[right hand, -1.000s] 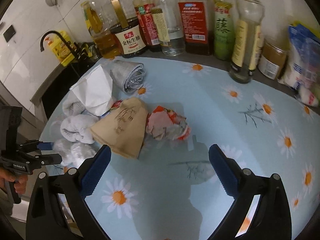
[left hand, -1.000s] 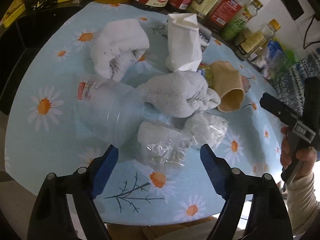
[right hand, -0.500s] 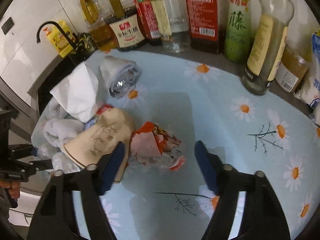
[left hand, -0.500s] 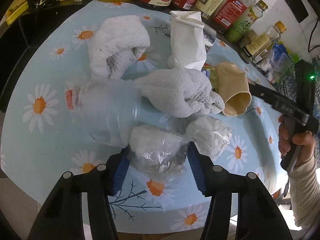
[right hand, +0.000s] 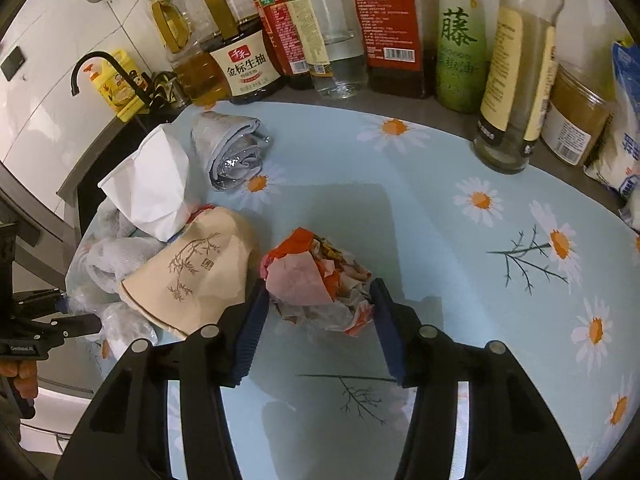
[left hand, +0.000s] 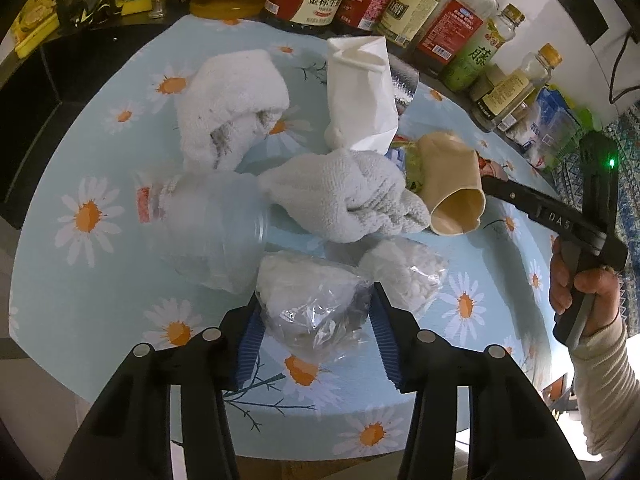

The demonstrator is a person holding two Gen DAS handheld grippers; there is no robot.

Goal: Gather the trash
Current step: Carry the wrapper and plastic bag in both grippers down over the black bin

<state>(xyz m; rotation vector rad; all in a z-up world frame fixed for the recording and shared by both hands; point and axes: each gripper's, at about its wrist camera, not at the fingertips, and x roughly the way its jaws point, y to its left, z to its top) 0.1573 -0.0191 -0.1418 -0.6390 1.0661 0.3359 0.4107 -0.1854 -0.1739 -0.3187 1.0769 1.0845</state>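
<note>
Trash lies piled on a daisy-print tablecloth (left hand: 72, 280). My left gripper (left hand: 314, 320) is shut on a crumpled clear plastic bag (left hand: 308, 300), its blue pads pressing both sides. A second clear bag (left hand: 404, 272), a clear plastic bottle (left hand: 208, 232), two white towels (left hand: 232, 104) and a tan paper cup (left hand: 452, 184) lie beyond it. My right gripper (right hand: 318, 312) is shut on a crumpled red and white wrapper (right hand: 316, 276). The tan cup (right hand: 196, 276) lies just left of it in the right wrist view.
A white paper cup (right hand: 152, 184) and a rolled foil packet (right hand: 232, 152) lie behind the pile. A row of sauce and oil bottles (right hand: 384, 28) lines the back edge. A black faucet (right hand: 100, 68) and sink are at the left. The table's front edge (left hand: 320, 436) is near.
Both grippers moved forward and closed: the left onto the clear plastic bag, the right onto the red and white wrapper. Both were wide open a second ago.
</note>
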